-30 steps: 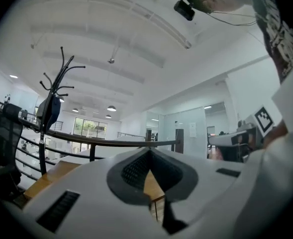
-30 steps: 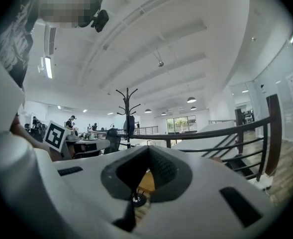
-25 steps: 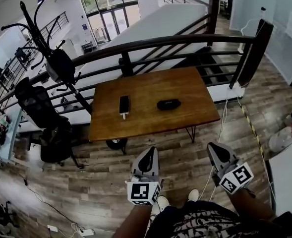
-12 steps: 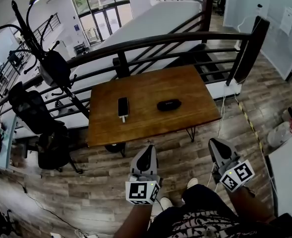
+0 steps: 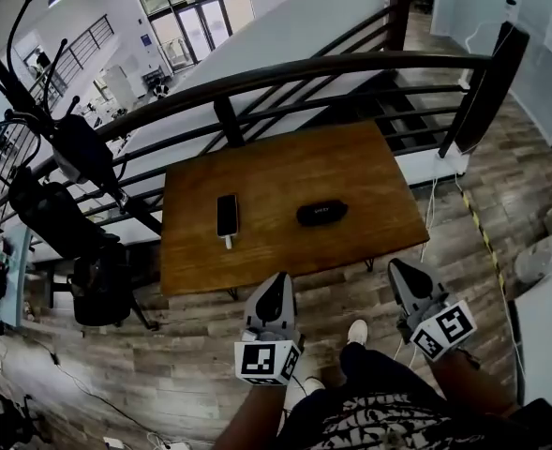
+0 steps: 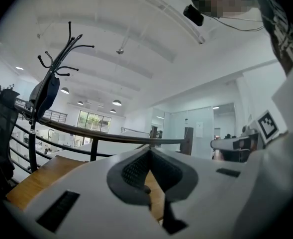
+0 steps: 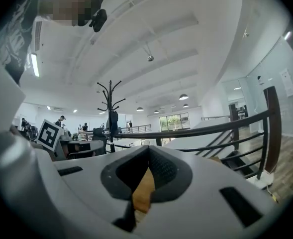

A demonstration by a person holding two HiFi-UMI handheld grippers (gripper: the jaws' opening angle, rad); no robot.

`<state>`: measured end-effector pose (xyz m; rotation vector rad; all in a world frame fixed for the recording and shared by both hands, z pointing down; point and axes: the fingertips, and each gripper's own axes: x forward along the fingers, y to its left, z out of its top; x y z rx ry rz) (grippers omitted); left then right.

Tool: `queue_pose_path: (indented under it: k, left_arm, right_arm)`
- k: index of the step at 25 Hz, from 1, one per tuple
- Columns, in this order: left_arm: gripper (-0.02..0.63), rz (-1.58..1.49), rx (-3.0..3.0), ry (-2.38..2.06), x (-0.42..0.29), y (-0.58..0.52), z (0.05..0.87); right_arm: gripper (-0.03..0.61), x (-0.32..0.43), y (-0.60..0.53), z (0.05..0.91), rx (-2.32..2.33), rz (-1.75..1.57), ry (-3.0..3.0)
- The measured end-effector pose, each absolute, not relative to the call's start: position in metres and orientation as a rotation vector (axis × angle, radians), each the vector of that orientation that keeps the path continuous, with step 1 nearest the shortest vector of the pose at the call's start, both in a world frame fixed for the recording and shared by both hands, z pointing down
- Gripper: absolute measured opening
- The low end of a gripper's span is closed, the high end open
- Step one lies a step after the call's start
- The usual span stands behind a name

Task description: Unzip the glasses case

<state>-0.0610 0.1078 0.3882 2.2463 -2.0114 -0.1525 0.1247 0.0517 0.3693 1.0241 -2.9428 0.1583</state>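
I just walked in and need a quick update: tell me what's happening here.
A person stands a little way back from the table with a gripper in each hand. The left gripper and right gripper are both shut, empty and held low, short of the table's near edge. The black glasses case lies on the table, apart from a phone. Nothing is touching the case.
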Motion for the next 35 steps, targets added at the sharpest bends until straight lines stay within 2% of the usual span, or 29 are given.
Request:
queue_pose_path:
  k: [10,18,25,35]
  left_arm:
    - [0.006,-0.124,2.2,-2.053,-0.045,0.0,0.383]
    - [0.006,-0.092,2.21,-2.071,-0.041,-0.045,0.381]
    - [0.006,-0.073,2.184,-2.031,-0.073,-0.069,0.397]
    - [0.006,-0.007,2.316,-1.828,-0.119,-0.109,0.42]
  right_arm:
    - [-0.003,0.11,-0.046,0.373,0.832,0.189,-2.982]
    - [-0.003,0.099,-0.096,0.373,0.768,0.201,-3.019]
    - [-0.003,0.074,-0.125,0.389,0.809,0.284,-2.968]
    - [-0.003,0.034,-0.142,0.415,0.954,0.222,-2.849]
